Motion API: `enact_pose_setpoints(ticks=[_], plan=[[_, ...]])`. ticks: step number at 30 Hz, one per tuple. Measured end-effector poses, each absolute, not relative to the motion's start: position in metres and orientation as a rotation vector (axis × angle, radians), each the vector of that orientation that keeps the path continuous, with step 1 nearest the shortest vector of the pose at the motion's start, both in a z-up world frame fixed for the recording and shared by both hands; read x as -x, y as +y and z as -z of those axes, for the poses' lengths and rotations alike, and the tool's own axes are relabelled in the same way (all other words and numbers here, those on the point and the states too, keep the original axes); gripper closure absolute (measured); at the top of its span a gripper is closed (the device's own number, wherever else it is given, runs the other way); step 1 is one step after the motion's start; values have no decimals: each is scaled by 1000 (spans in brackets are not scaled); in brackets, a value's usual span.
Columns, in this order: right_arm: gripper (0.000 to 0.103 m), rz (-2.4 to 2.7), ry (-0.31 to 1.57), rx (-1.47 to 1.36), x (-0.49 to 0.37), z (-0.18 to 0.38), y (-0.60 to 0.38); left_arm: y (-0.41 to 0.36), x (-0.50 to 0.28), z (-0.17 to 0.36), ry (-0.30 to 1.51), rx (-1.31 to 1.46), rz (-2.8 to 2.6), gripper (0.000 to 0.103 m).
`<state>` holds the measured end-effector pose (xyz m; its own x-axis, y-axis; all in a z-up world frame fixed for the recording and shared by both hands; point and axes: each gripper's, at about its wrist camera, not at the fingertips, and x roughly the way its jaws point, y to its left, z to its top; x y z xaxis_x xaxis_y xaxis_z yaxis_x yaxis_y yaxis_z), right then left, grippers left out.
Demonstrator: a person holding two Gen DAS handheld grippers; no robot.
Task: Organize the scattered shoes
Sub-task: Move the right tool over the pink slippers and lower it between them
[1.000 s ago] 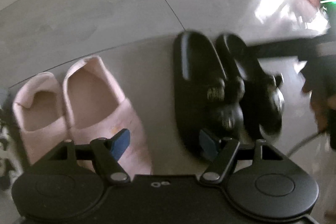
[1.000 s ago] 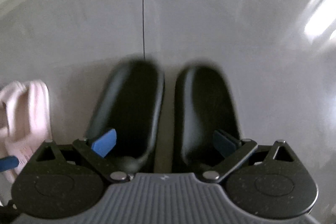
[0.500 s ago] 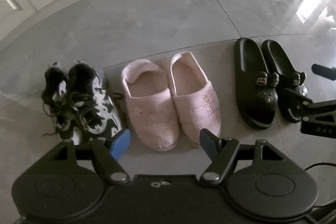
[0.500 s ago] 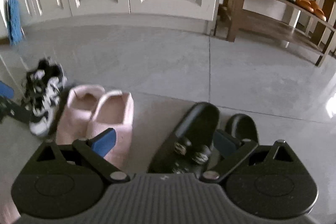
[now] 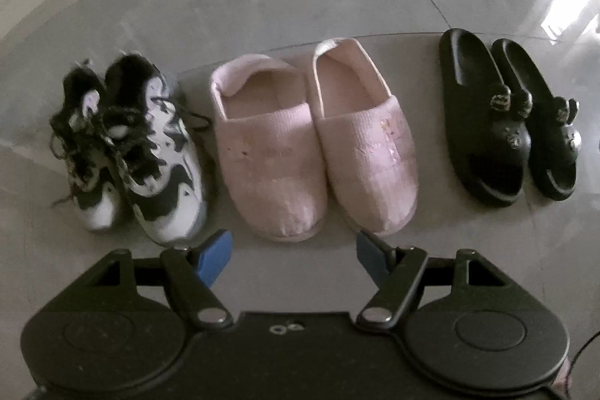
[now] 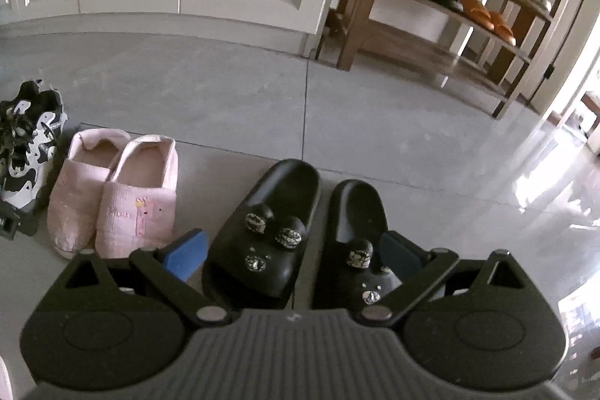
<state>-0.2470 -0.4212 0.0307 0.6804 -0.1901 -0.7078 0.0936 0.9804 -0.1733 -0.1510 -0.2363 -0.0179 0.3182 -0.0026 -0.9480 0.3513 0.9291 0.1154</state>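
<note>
Both tools stand apart and empty: my left gripper (image 5: 292,252) hangs above the pink slippers (image 5: 315,145), my right gripper (image 6: 294,252) over the black slides (image 6: 296,235). With the sneakers (image 5: 127,152), all three pairs sit paired in one row on the floor (image 5: 262,6). My only worry is dipping low and knocking a shoe askew.

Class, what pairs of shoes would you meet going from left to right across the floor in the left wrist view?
Black-and-white sneakers → pink slippers → black slides.
</note>
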Motion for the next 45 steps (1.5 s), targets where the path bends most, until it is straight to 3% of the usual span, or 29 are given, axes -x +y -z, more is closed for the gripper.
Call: enact_pose_setpoints(ticks=[12,18,27,33,45], plan=[[3,-79,869,79,170,-36,-370,-206,149,19,1234,-289,198,30],[3,-85,805,85,129,3,-319,-171,136,39,1223,-205,170,30],[3,0,703,120,152,65,-275,-118,131,75,1287,-193,177,30],[3,118,719,-83,143,80,-266,-102,125,94,1345,-226,174,30],[5,222,825,-103,76,106,-247,-94,117,103,1376,-196,191,30]])
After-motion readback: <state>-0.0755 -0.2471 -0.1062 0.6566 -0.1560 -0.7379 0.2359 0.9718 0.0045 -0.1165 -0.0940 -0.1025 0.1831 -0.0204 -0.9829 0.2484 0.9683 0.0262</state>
